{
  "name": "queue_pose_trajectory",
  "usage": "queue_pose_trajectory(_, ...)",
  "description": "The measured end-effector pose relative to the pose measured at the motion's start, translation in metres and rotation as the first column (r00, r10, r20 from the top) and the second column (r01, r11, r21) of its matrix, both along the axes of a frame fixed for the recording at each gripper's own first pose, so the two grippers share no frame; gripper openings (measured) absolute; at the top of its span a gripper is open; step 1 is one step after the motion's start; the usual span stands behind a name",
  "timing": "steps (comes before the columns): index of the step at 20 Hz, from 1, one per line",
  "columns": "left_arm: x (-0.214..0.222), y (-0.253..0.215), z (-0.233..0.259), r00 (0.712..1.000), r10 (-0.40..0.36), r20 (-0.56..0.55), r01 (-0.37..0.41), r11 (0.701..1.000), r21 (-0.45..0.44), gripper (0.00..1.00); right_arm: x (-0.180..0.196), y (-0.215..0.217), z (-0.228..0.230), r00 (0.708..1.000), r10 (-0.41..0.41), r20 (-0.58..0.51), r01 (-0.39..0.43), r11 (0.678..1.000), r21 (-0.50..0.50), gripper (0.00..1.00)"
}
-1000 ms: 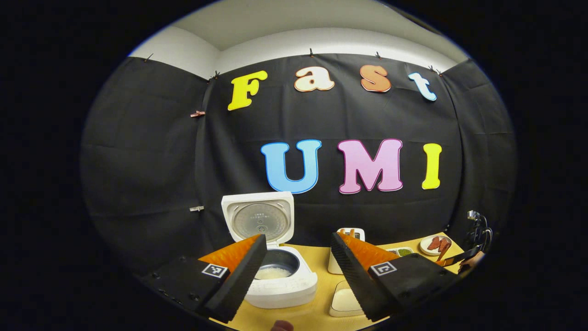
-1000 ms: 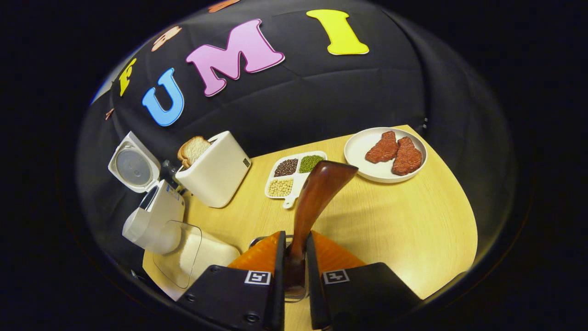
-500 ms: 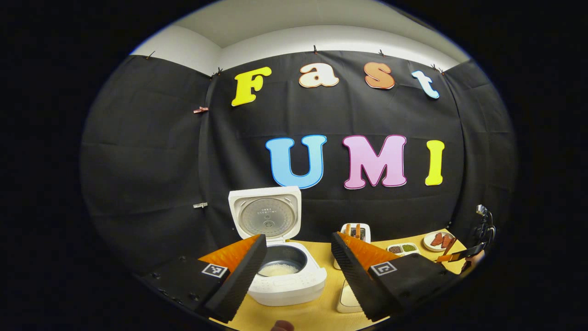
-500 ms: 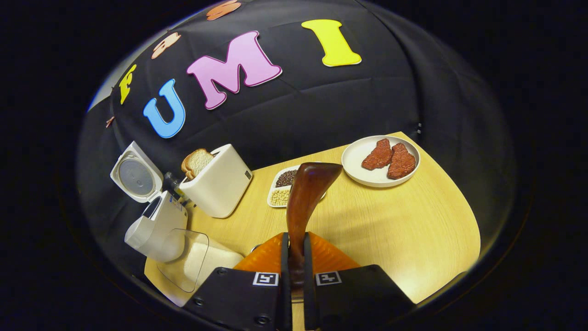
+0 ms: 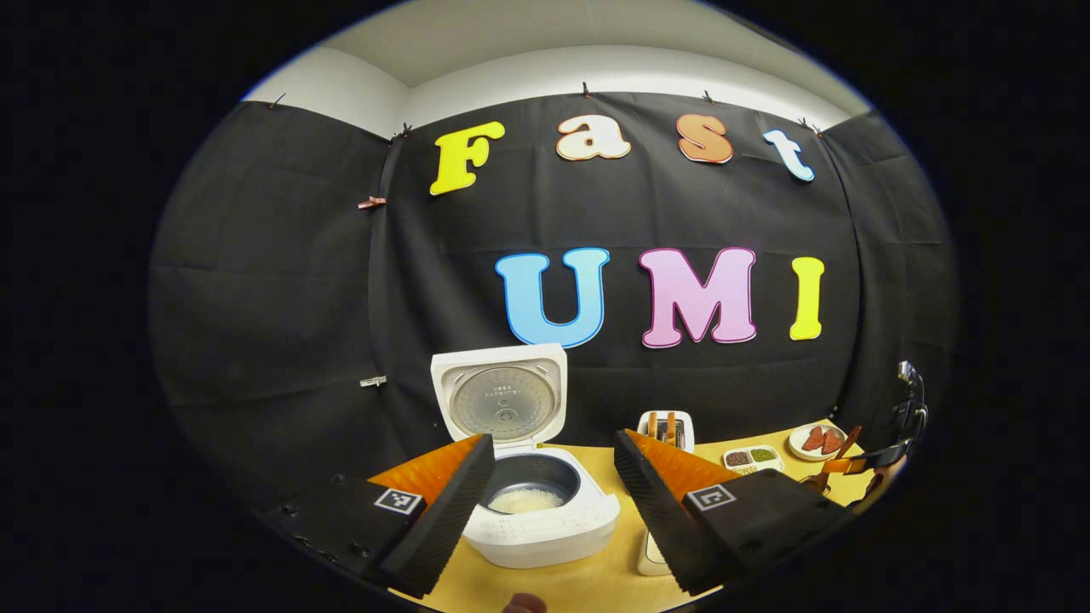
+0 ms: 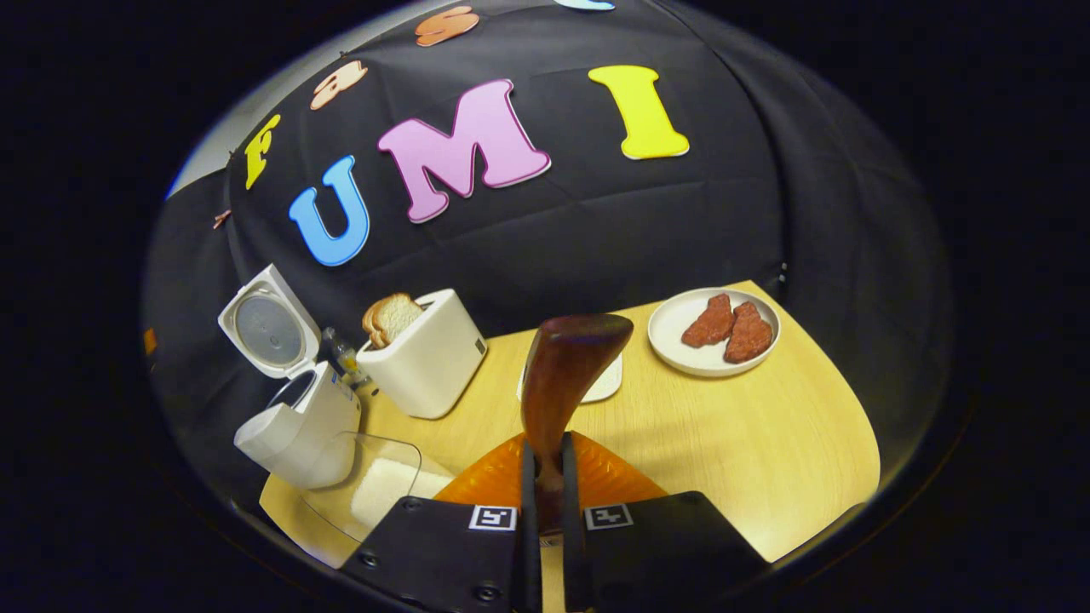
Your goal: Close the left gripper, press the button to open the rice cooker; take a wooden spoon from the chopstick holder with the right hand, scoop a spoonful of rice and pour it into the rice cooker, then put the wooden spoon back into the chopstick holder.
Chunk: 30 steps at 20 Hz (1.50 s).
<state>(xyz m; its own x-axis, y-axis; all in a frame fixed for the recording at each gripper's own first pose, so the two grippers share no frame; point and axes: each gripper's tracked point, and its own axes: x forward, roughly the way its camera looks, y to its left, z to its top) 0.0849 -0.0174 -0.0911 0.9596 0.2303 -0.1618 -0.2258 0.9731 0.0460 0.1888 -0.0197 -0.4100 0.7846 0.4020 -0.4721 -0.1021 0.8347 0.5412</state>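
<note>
Right gripper (image 6: 545, 502) pinching wooden spoon (image 6: 562, 375) by its handle, bowl raised above the table (image 6: 766, 443). Left gripper (image 5: 553, 477) spread wide before open rice cooker (image 5: 532, 502), rice inside.

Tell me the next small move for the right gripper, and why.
Probably swing the wooden spoon left and down toward the clear rice container. The right gripper is already shut on its handle, the spoon looks empty, and the rice cooker stands open.
</note>
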Motion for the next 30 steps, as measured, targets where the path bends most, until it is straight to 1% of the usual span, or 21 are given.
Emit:
queue_pose_trajectory(3, -0.001, 0.009, 0.0, 1.0, -0.026, 0.004, 0.026, 1.0, -0.003, 0.97, 0.003, -0.004, 0.035, 0.998, -0.034, 0.052, 0.034, 0.999, -0.003, 0.14)
queue_pose_trajectory(5, -0.003, 0.018, 0.002, 0.999, -0.049, 0.014, 0.049, 0.999, -0.001, 0.97, -0.003, 0.004, 0.06, 0.996, -0.039, 0.085, 0.04, 0.999, -0.001, 0.14)
queue_pose_trajectory(7, -0.007, 0.029, 0.004, 0.997, -0.072, 0.019, 0.072, 0.997, 0.005, 0.97, -0.013, 0.024, 0.085, 0.993, -0.028, 0.113, 0.027, 1.0, 0.011, 0.14)
queue_pose_trajectory(10, -0.011, 0.044, 0.001, 0.995, -0.102, 0.014, 0.102, 0.995, -0.005, 0.97, -0.028, 0.07, 0.113, 0.989, 0.021, 0.149, -0.024, 1.0, 0.017, 0.14)
queue_pose_trajectory(12, -0.013, 0.052, -0.003, 0.992, -0.122, 0.01, 0.122, 0.992, -0.024, 0.97, -0.037, 0.104, 0.119, 0.984, 0.063, 0.166, -0.06, 0.998, -0.023, 0.14)
queue_pose_trajectory(15, -0.017, 0.069, -0.008, 0.99, -0.143, 0.01, 0.143, 0.989, -0.044, 0.97, -0.044, 0.143, 0.108, 0.981, 0.1, 0.164, -0.074, 0.985, -0.154, 0.14)
queue_pose_trajectory(17, -0.019, 0.079, -0.009, 0.987, -0.158, 0.014, 0.159, 0.986, -0.05, 0.97, -0.046, 0.164, 0.094, 0.98, 0.124, 0.155, -0.083, 0.965, -0.249, 0.14)
queue_pose_trajectory(18, -0.02, 0.084, -0.009, 0.986, -0.165, 0.018, 0.166, 0.985, -0.05, 0.97, -0.047, 0.175, 0.084, 0.978, 0.144, 0.152, -0.093, 0.95, -0.299, 0.14)
queue_pose_trajectory(21, -0.026, 0.097, -0.01, 0.984, -0.176, 0.025, 0.177, 0.983, -0.047, 0.97, -0.049, 0.194, 0.054, 0.971, 0.205, 0.124, -0.128, 0.882, -0.454, 0.14)
queue_pose_trajectory(22, -0.027, 0.101, -0.012, 0.984, -0.176, 0.026, 0.177, 0.983, -0.049, 0.97, -0.05, 0.199, 0.045, 0.969, 0.22, 0.112, -0.138, 0.861, -0.49, 0.14)
queue_pose_trajectory(23, -0.03, 0.104, -0.012, 0.984, -0.175, 0.026, 0.177, 0.983, -0.053, 0.97, -0.05, 0.204, 0.037, 0.968, 0.231, 0.1, -0.147, 0.841, -0.521, 0.19)
queue_pose_trajectory(24, -0.031, 0.108, -0.014, 0.984, -0.174, 0.025, 0.175, 0.983, -0.056, 0.97, -0.05, 0.21, 0.026, 0.966, 0.244, 0.089, -0.156, 0.819, -0.551, 0.14)
queue_pose_trajectory(26, -0.035, 0.112, -0.018, 0.984, -0.177, 0.021, 0.178, 0.982, -0.058, 0.97, -0.058, 0.221, 0.004, 0.963, 0.266, 0.034, -0.198, 0.791, -0.578, 0.15)
queue_pose_trajectory(27, -0.038, 0.115, -0.018, 0.985, -0.174, 0.019, 0.175, 0.983, -0.056, 0.97, -0.059, 0.232, 0.001, 0.962, 0.27, 0.041, -0.199, 0.795, -0.573, 0.11)
queue_pose_trajectory(28, -0.038, 0.12, -0.019, 0.986, -0.166, 0.019, 0.167, 0.984, -0.054, 0.97, -0.062, 0.237, 0.0, 0.963, 0.269, 0.033, -0.205, 0.801, -0.563, 0.15)
queue_pose_trajectory(29, -0.04, 0.123, -0.018, 0.987, -0.161, 0.022, 0.162, 0.985, -0.053, 0.97, -0.066, 0.248, -0.002, 0.966, 0.258, 0.016, -0.212, 0.825, -0.525, 0.14)
queue_pose_trajectory(30, -0.041, 0.125, -0.016, 0.988, -0.156, 0.023, 0.157, 0.986, -0.051, 0.97, -0.07, 0.259, -0.002, 0.972, 0.234, 0.003, -0.205, 0.858, -0.471, 0.15)
